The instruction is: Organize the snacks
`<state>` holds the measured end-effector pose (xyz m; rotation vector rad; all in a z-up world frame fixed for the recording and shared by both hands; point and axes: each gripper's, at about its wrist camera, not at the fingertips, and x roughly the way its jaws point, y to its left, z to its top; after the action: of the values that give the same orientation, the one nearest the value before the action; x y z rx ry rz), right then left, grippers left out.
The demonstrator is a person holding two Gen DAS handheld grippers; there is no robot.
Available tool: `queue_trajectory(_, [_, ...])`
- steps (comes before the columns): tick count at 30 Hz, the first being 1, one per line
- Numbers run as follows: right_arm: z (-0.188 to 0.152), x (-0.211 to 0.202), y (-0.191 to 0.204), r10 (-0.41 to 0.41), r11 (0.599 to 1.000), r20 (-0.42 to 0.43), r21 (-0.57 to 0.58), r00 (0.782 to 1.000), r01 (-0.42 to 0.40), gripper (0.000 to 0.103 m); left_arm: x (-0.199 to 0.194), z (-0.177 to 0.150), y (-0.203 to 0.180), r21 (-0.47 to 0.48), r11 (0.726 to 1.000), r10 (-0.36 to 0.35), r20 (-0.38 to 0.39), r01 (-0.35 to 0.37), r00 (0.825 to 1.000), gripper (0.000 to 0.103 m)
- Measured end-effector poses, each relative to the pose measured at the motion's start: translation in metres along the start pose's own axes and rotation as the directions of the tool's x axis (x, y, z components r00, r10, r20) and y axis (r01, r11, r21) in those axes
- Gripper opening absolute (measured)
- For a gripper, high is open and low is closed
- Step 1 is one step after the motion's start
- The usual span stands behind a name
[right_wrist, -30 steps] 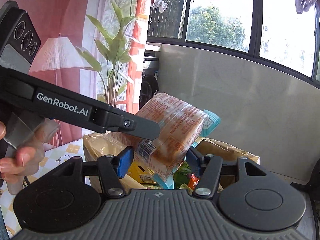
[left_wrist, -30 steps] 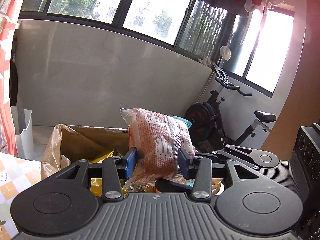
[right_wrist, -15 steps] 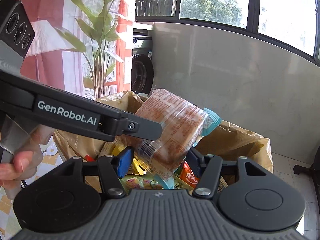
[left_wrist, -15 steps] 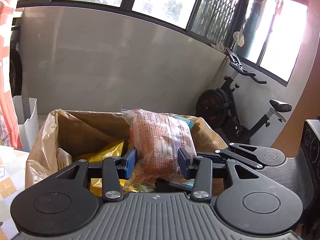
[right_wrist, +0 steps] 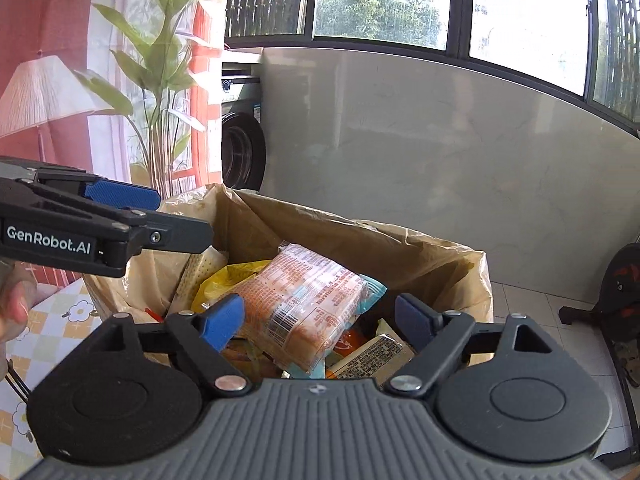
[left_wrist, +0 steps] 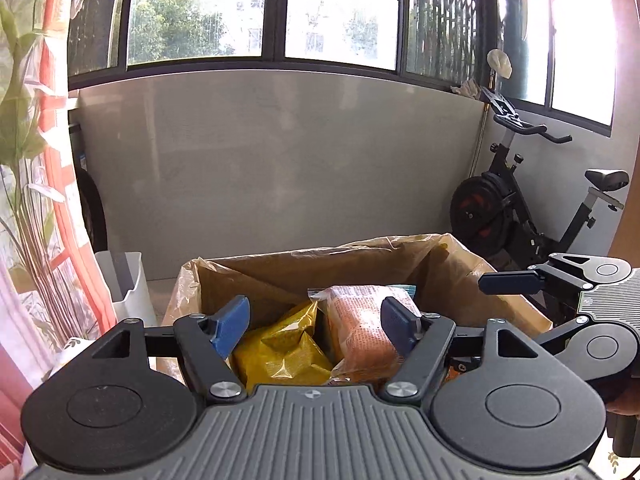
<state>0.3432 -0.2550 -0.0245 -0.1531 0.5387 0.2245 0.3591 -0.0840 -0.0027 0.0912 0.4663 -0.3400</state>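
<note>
Both sets of jaws have just been opening, and now they stand spread, nothing pinched in either one. From the left wrist view, the left gripper (left_wrist: 316, 326) hangs over the lined cardboard box (left_wrist: 304, 270), blue pads (left_wrist: 230, 322) wide apart. The orange snack pack (left_wrist: 358, 330) lies down in the box between those pads, nearer the right-hand one; that pad overlaps the pack's edge in this view, and I cannot tell whether it touches. The other pad stands well clear, with a yellow bag (left_wrist: 280, 354) showing in the gap beside the pack.

Switch to the right wrist view: the right gripper (right_wrist: 320, 322) is also spread over the box (right_wrist: 400, 248). The snack pack (right_wrist: 304, 304) rests tilted on the heap of other snacks, printed side and barcode up, a light blue wrapper edge (right_wrist: 374, 288) poking out at its far corner. It sits toward the left pad, which overlaps its near end; the right pad is apart from it, with open space between. A tan packet with a barcode (right_wrist: 372, 356) lies just beside the pack, low in the box.

The left gripper (right_wrist: 176, 220) reaches in from the left of this view, over the box rim, pads off the pack. Fingertips of a hand (right_wrist: 14, 300) show at the far left edge. A patterned tablecloth (right_wrist: 52, 320) lies beside the box.
</note>
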Motion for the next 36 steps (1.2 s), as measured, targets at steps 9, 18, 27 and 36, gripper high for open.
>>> queue_trajectory(9, [0.005,-0.051,0.011,-0.106,0.989,0.062,0.11,0.992,0.099,0.101,-0.057,0.004,-0.004,-0.001,0.995,0.097,0.079,-0.097,0.992,0.089])
queue_trajectory(18, [-0.004,-0.11,0.033,-0.138,0.976,0.06,0.178,0.989,0.125,0.101,-0.125,-0.007,-0.018,-0.005,0.989,0.147,0.148,-0.148,0.978,0.092])
queue_trajectory(27, [-0.019,-0.183,0.075,-0.154,0.967,0.121,0.221,0.981,0.125,0.101,-0.2,-0.022,-0.03,-0.041,0.981,0.196,0.16,-0.192,0.967,0.091])
queue_trajectory(36, [-0.029,-0.244,0.113,-0.182,0.968,0.176,0.205,0.967,0.145,0.101,-0.268,-0.037,-0.041,-0.033,0.963,0.268,0.194,-0.267,0.944,0.091])
